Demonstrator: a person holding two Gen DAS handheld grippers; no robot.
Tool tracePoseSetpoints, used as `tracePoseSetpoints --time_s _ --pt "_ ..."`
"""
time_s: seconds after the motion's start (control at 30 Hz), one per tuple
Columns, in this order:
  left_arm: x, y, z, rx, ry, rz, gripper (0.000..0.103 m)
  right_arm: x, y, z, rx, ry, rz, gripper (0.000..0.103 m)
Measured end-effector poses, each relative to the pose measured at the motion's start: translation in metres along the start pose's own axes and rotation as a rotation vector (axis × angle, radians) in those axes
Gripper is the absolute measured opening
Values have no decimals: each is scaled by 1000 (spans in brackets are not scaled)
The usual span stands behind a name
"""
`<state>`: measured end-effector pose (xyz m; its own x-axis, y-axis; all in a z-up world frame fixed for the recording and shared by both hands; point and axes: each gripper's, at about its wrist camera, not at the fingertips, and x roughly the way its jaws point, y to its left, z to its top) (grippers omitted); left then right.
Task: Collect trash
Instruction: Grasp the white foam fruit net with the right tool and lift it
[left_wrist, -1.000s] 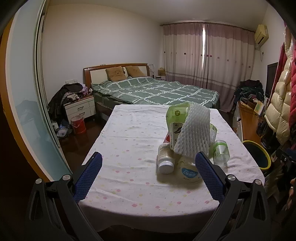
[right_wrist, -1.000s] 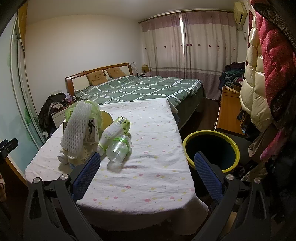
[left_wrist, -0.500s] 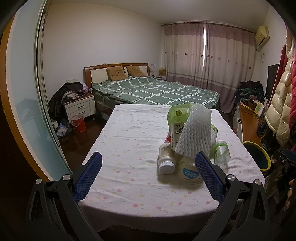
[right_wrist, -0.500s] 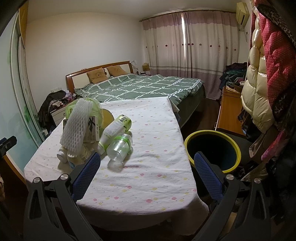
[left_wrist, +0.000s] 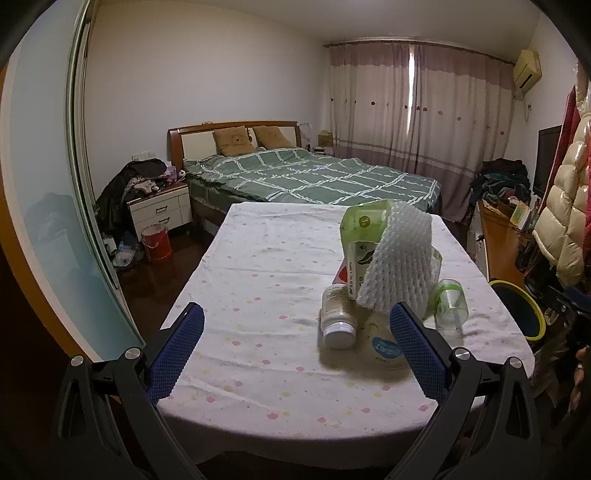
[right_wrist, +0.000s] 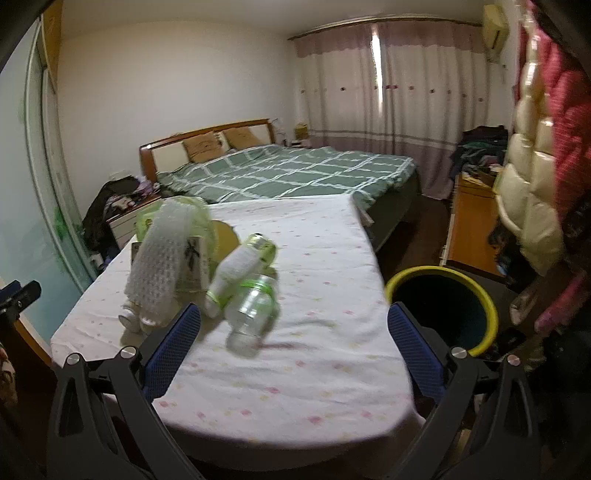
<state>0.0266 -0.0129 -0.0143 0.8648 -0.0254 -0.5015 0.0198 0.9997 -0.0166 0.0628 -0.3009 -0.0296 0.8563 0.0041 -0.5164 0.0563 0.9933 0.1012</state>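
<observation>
Left tool (left_wrist: 297, 345) spread wide, right tool (right_wrist: 293, 341) likewise, both empty

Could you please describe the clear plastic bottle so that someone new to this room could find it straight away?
Start at the table with the dotted white cloth, standing before the green bed. A heap of trash sits on it; the clear plastic bottle lies on its side at the heap's edge nearest the yellow-rimmed bin. Only it is see-through, with green bands.
</observation>
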Motion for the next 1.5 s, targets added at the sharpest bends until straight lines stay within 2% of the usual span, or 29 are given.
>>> tracePoseSetpoints --time_s 0.33,0.47,0.53,0.9,0.93,0.97,1.0,1.03,1.27,1.37,1.5 --pt "34 13 -1 0 28 34 99 59 64 46 -46 -2 145 96" --pt "48 18 0 1 36 39 99 83 91 62 -49 7 186 85" --pt "55 20 1 4 39 41 99 98 103 68 -44 22 208 84" --pt "87 21 3 18 66 7 99 153 136 82 -32 76 152 83" --pt "90 20 3 17 69 0 99 156 137 82 -37 80 140 81" --pt "92 20 2 17 72 -7 99 157 139 81 -37 81 135 70" --pt "94 20 2 16 74 -10 99 160 139 81 -34 91 132 63" --pt "96 20 1 17 77 -14 99 162 138 80 -30 98 137 61" --pt "102 18 -3 15 94 -34 99 152 132 79 -2 87 168 26" --pt "102 17 -3 17 90 -42 99 142 128 78 16 80 208 17" --pt "101 14 -4 28 88 -58 99 127 118 78 33 61 242 15"
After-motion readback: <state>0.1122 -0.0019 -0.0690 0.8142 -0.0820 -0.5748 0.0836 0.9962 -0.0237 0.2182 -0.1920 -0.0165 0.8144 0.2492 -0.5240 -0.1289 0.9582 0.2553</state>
